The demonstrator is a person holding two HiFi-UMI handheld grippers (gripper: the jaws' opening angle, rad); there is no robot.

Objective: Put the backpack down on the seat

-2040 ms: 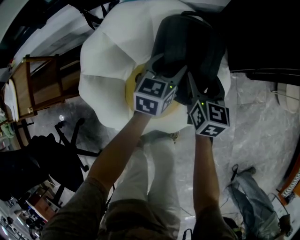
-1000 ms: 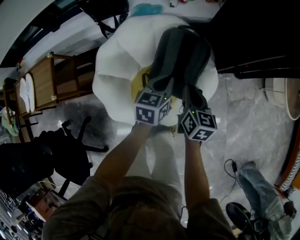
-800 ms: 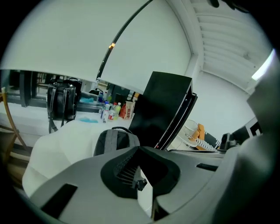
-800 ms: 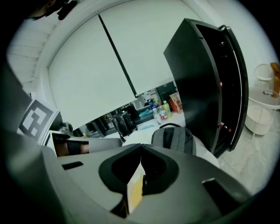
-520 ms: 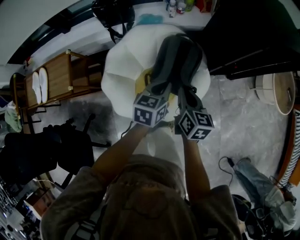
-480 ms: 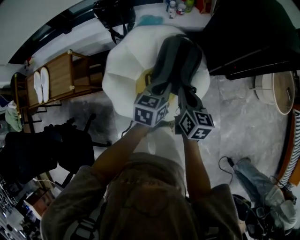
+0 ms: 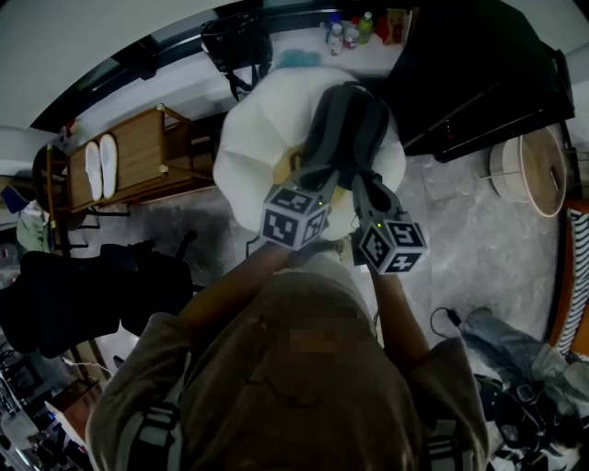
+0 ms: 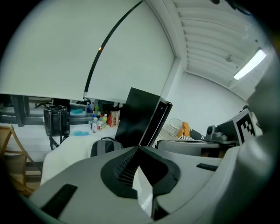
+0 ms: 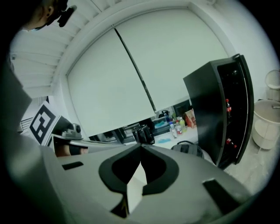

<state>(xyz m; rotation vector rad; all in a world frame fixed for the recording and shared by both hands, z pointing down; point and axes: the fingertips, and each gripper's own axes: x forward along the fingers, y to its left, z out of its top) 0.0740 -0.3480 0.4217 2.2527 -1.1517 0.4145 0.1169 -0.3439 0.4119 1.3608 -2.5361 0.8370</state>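
The dark grey backpack (image 7: 348, 124) lies on the white flower-shaped seat (image 7: 253, 152) with a yellow centre. My left gripper (image 7: 316, 173) and right gripper (image 7: 364, 187) hover side by side over the backpack's near end. Both are shut with nothing between the jaws. In the left gripper view the shut left gripper (image 8: 139, 148) points over the backpack's top (image 8: 104, 145). In the right gripper view the shut right gripper (image 9: 141, 147) is just as empty, and the backpack (image 9: 188, 149) shows beyond it.
A wooden shelf (image 7: 138, 170) with slippers stands left of the seat. A black cabinet (image 7: 479, 83) is on the right. A black bag (image 7: 237, 41) and bottles (image 7: 350, 28) sit on the far counter. A black office chair (image 7: 83, 294) and a white bin (image 7: 525, 170) flank me.
Both grippers have risen and drawn back from the backpack, still shut. The backpack stays where it lies on the seat. More of the room now shows around it.
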